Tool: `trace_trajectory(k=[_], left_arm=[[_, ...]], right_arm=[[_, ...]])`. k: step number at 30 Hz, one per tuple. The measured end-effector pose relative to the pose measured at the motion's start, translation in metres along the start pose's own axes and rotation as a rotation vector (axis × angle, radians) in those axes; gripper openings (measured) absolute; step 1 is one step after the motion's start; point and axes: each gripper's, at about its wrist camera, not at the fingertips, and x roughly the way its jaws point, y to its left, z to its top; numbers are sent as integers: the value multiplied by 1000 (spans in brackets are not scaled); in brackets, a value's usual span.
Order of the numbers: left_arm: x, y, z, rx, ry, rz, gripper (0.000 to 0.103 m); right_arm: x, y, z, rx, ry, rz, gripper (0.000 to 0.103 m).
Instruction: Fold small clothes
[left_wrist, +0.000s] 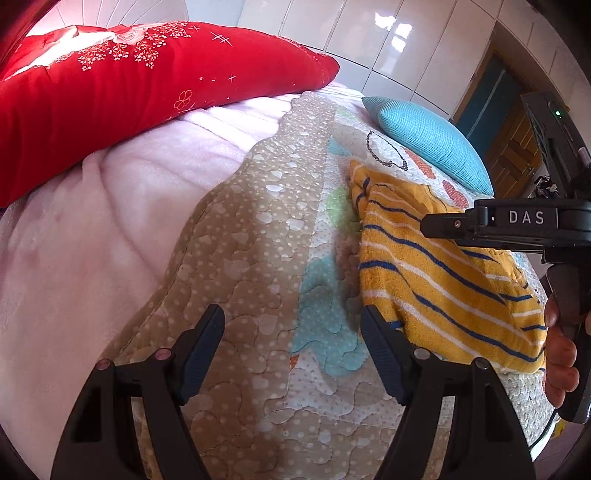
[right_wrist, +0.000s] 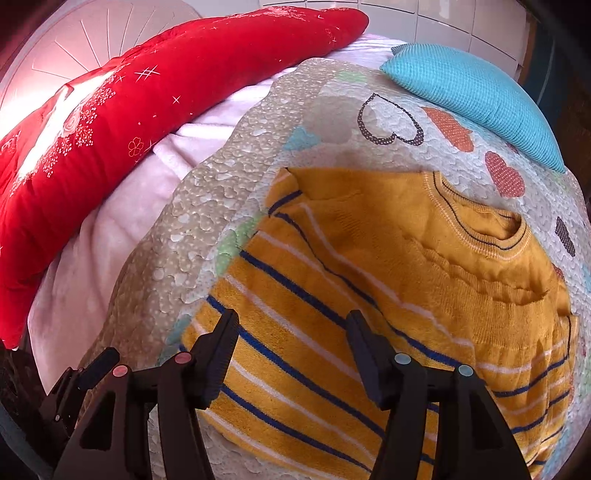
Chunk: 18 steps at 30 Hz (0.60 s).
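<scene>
Quilt (right_wrist: 332, 122) under the sweater (right_wrist: 369, 258) covers the bed by white cupboards (left_wrist: 369, 37); both grippers' fingers (right_wrist: 221, 354) gape empty.

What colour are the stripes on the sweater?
Blue and white stripes on the mustard-yellow sweater; clearest in the right wrist view.

Right hand-held gripper (right_wrist: 291, 354) over striped hem of yellow sweater (right_wrist: 388, 266), jaws apart, nothing between pads. Sweater lies flat on heart-print quilt (right_wrist: 229, 192), blue and white stripes under gripper, ribbed collar (right_wrist: 491, 229) ahead and to right. Turquoise pillow (right_wrist: 476, 96) beyond collar, far right. Red floral pillow (right_wrist: 155, 110) ahead and left, resting on pale pink blanket (right_wrist: 103, 251). Second hand-held gripper (right_wrist: 74, 387) partly visible at lower left edge.
</scene>
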Motion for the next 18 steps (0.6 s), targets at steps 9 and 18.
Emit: trace_trajectory(k=[9, 18], left_arm=[[2, 9, 1, -34, 20, 9, 75], [-13, 45, 12, -168, -32, 6, 75]], right_arm=[[23, 24, 8, -5, 37, 10, 70], [38, 42, 8, -49, 50, -60, 80]])
